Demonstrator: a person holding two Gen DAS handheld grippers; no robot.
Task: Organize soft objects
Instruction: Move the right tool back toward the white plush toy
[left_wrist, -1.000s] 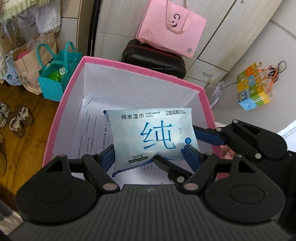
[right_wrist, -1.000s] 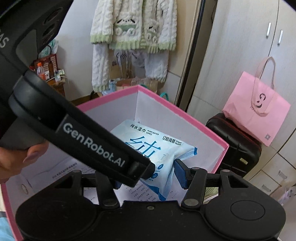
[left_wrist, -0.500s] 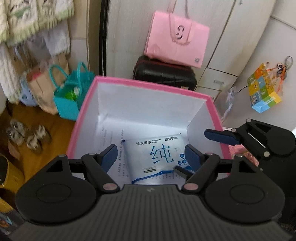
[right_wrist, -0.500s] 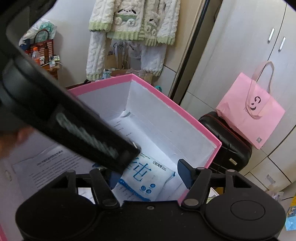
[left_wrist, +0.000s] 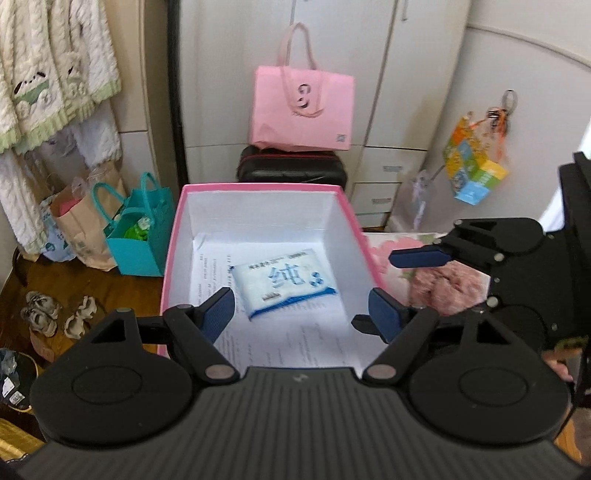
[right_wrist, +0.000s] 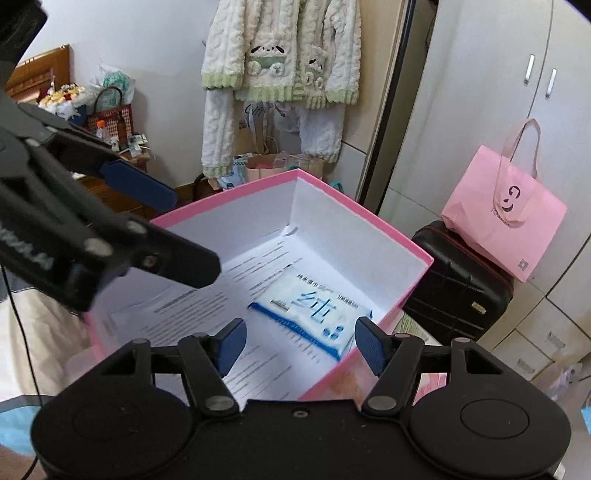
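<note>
1. While your left gripper (left_wrist: 301, 308) sits nearest the lens, its jaws stand wide apart with nothing between them; the blue pads (left_wrist: 218, 312) frame the box floor only. Likely reason: the pack is delivered, so no grip is needed.
2. Your right gripper (right_wrist: 297, 345) is likewise spread and empty, its pads (right_wrist: 231, 345) clear of everything. In the left view it shows at the right edge, outside the box wall.
3. Beyond both sets of fingertips, the wet-wipe pack (left_wrist: 282, 282) lies flat on the printed paper (left_wrist: 295, 347) lining the box bottom, label up, touched by neither gripper. It sits below and ahead of the left jaws, roughly centred between them in the picture; from the right wrist it lies toward the right-hand wall.
4. Round it stands the pink box (left_wrist: 258, 188), open-topped, white inside. A soft pack dropped flat here stays put, which fits the sorting job.
5. Just beside the box's right wall, a fluffy pink item (left_wrist: 448, 284) rests on a floral surface: probably the next soft thing to collect.
6. Farther off: teal bag (left_wrist: 138, 236), black case (left_wrist: 291, 168), pink tote (left_wrist: 301, 109) against the wardrobe.
</note>
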